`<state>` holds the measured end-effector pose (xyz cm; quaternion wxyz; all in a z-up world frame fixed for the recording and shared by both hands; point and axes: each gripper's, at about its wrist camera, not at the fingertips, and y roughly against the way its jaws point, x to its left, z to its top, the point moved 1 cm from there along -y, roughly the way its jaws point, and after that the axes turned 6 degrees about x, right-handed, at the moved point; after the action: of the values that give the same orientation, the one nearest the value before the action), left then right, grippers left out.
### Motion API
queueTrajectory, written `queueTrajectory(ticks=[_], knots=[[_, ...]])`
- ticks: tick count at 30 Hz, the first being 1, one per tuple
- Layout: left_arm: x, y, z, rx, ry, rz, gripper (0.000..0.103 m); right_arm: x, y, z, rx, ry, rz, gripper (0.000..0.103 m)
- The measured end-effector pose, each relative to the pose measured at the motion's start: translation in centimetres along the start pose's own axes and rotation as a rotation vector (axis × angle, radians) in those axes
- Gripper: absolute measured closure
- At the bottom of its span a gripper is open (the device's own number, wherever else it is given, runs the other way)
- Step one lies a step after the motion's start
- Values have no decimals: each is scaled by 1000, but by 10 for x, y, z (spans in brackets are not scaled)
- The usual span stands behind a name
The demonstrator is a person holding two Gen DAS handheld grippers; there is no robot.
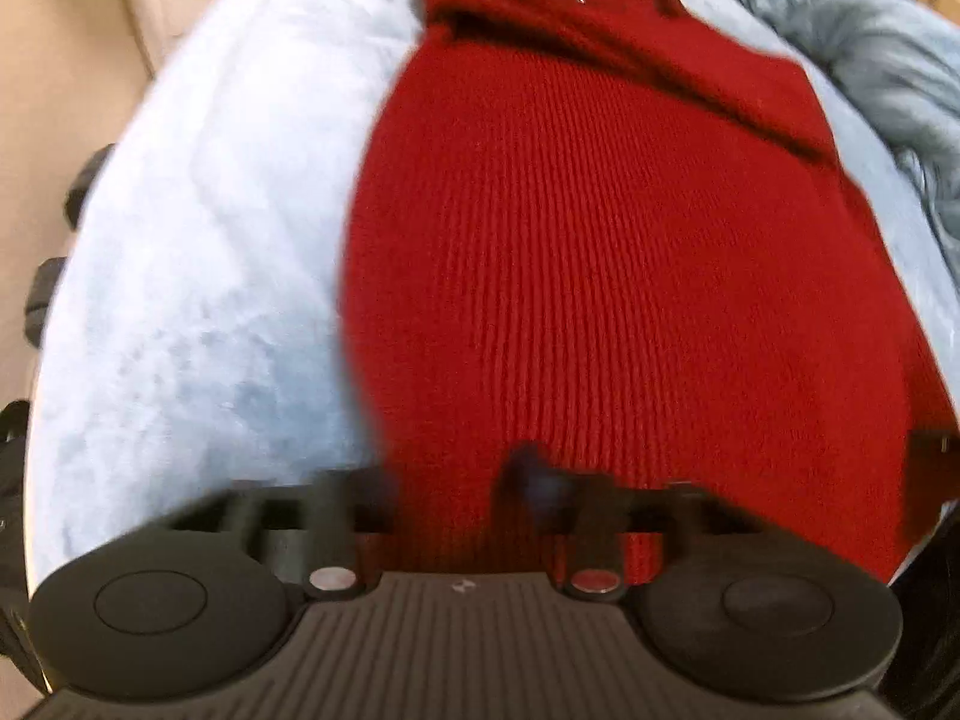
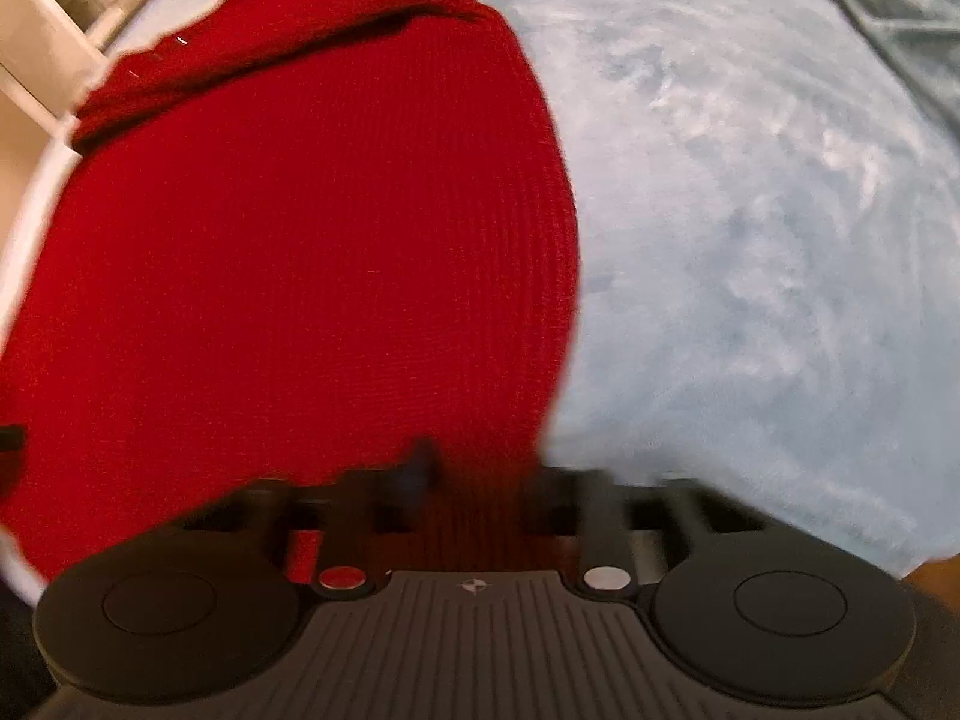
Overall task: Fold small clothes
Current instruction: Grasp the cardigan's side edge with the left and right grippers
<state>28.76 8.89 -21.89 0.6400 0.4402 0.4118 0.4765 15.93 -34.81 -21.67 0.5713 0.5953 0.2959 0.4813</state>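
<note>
Plainly, the red knit sweater (image 1: 600, 276) lies flat on the pale blue fleece blanket (image 1: 198, 276), its ribbed body smooth and a band already turned over across its far end, with the sleeve or collar region bunched there. Each tool sits at the sweater's near hem: the left gripper (image 1: 444, 480) over the near-left corner, the right gripper (image 2: 480, 480) over the near-right corner, where the sweater's edge meets bare blanket. Both pairs of fingers are smeared by motion blur, so I cannot tell whether either tong is pinching the hem or spread apart; red cloth shows between the fingers in both wrist views, which suggests a corner grasp is in hand or about to be. The step looks like taking the hem by its two corners to carry it toward the far end. To do it well, both corners should be caught at matching depth, through all layers of knit, then lifted together and level so the fold line runs straight. A grey fluffy throw (image 1: 870, 60) lies beyond the sweater's far-right side; the fold should land short of it.
</note>
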Motion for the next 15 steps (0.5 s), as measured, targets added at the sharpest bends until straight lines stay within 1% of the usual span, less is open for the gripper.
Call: queueTrajectory(ticks=[2, 4, 6, 11, 13, 15], knots=[[5, 9, 0, -6, 53, -35, 83, -2, 6, 2, 13, -9, 79, 85], [6, 20, 0, -21, 76, -43, 83, -1, 14, 7, 16, -11, 92, 86], [0, 38, 1, -52, 74, -49, 84, -3, 29, 12, 0, -27, 118, 86], [-11, 83, -14, -129, 59, -67, 86, -6, 88, 1, -119, -2, 177, 87], [-17, 99, -24, -147, 54, -69, 86, -8, 109, -11, -163, 6, 193, 87], [-19, 111, -40, -151, 52, -84, 86, -11, 121, -23, -181, 3, 204, 87]])
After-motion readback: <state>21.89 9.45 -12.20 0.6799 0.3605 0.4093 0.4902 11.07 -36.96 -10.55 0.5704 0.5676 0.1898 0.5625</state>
